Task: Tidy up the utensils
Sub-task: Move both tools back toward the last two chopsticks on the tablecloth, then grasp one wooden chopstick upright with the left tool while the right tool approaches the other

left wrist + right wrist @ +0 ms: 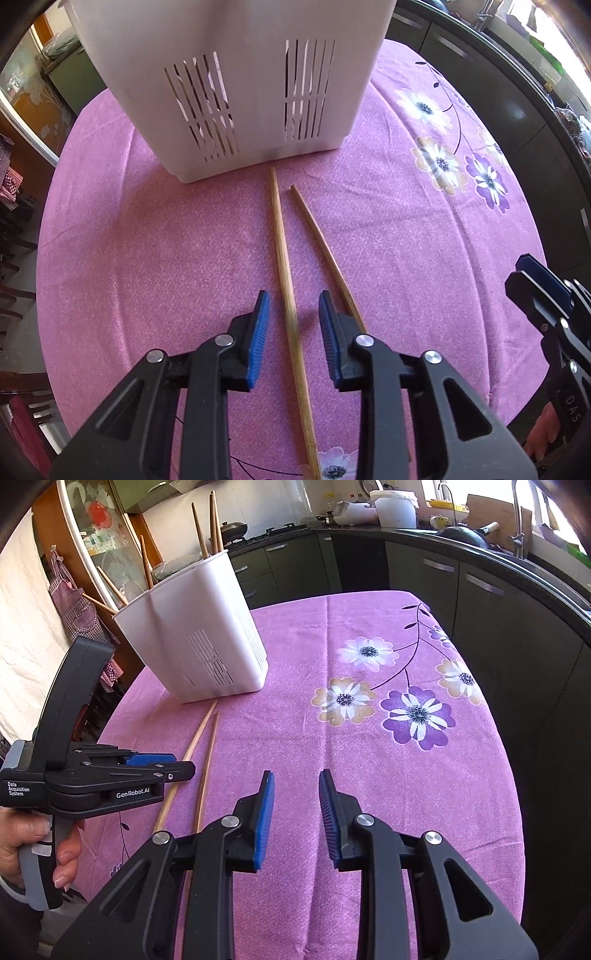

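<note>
Two wooden chopsticks lie side by side on the purple floral tablecloth, pointing at a white slotted utensil holder (240,92). My left gripper (293,306) is open, low over the cloth, with the left chopstick (284,251) between its blue pads and the right chopstick (325,251) passing under its right finger. In the right wrist view, the holder (192,635) holds several chopsticks (214,520) upright, and the two loose chopsticks (207,753) lie left of centre. My right gripper (295,779) is open and empty over bare cloth. The left gripper (162,764) shows at the left.
The tablecloth (369,757) covers a table whose right edge drops toward dark kitchen cabinets (480,602). A counter with pots and a sink (461,531) runs behind. The right gripper (546,295) shows at the right edge of the left wrist view.
</note>
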Motion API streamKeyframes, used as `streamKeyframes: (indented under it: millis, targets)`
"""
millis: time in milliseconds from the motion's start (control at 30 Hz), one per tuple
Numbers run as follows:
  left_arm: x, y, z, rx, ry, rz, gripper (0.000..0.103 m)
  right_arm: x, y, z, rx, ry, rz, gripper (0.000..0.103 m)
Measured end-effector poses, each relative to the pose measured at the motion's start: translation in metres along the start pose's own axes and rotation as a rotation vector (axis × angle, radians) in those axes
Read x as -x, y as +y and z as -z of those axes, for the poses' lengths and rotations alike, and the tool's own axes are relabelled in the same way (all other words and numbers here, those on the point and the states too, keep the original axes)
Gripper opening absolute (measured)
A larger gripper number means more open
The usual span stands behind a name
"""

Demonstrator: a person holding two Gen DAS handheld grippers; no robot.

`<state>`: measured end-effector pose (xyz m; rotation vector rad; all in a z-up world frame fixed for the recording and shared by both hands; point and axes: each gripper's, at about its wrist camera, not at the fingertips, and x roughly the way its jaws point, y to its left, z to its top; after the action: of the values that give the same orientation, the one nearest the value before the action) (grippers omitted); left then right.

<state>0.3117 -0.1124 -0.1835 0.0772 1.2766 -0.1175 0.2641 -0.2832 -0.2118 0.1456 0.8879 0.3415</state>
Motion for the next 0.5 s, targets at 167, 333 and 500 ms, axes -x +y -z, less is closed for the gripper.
streamKeyframes:
  millis: [167,333,500]
  targets:
    - [-0.0031,-0.0022,-0.0026,0.004,0.006,-0.017,0.022,0.0006,-0.0015,0.0012,-0.005,0.002,-0.009,0.025]
    - [-0.0047,-0.0042,-0.0047,0.002,0.009,-0.018,0.008,-0.0005,-0.0017,0.0036,-0.006,0.008,-0.018,0.025]
    - [-0.0014,-0.0003,-0.0024,0.011,0.003,0.0,0.007,-0.0002,-0.0022,0.0035,-0.007,0.007,-0.019,0.025]
